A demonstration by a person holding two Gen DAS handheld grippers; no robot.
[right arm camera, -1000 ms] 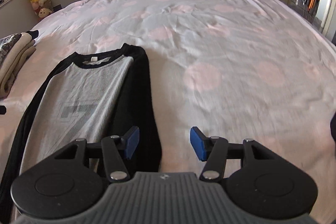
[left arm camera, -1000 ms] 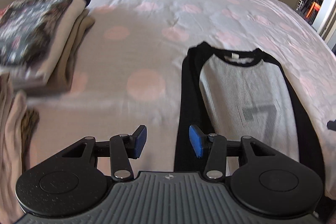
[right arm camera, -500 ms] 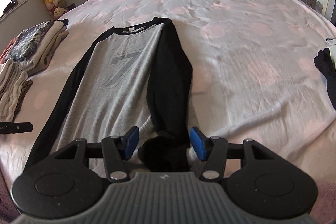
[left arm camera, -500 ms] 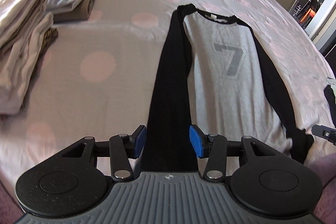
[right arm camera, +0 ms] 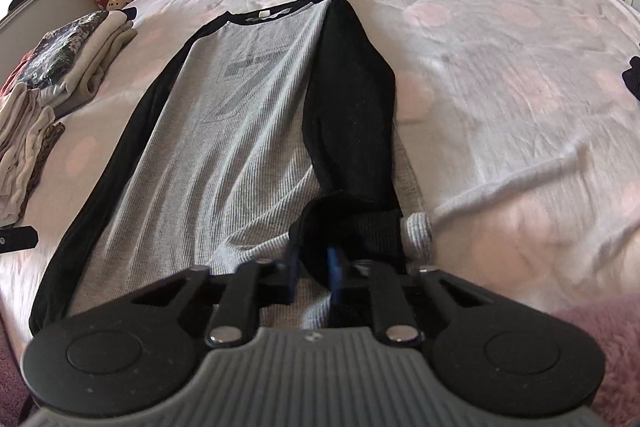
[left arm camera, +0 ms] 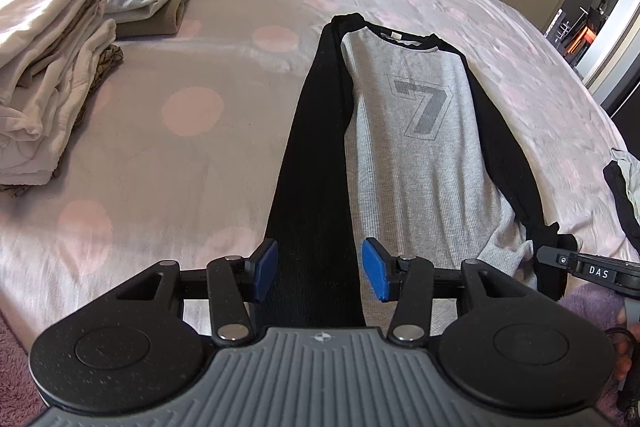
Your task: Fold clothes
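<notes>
Fingers of our right gripper (right arm camera: 314, 273) are closing on the black cuff (right arm camera: 320, 227) bunched between them at six o'clock; our left gripper (left arm camera: 318, 273) stands apart, straddling the other black sleeve (left arm camera: 316, 147) without pinching it. Beyond, toward twelve o'clock, the grey shirt (left arm camera: 416, 147) lies flat on the bed (left arm camera: 180, 155), folded piles (left arm camera: 48, 75) at ten o'clock. We should seat both grips at matching hem corners before lifting, keeping the fabric taut and level.

Open bedspread (right arm camera: 500, 75) lies clear at 1–3 o'clock of the shirt (left arm camera: 412, 131); folded clothes stacks (left arm camera: 52, 67) block 9–11 o'clock, w/ a bare strip btwn.
</notes>
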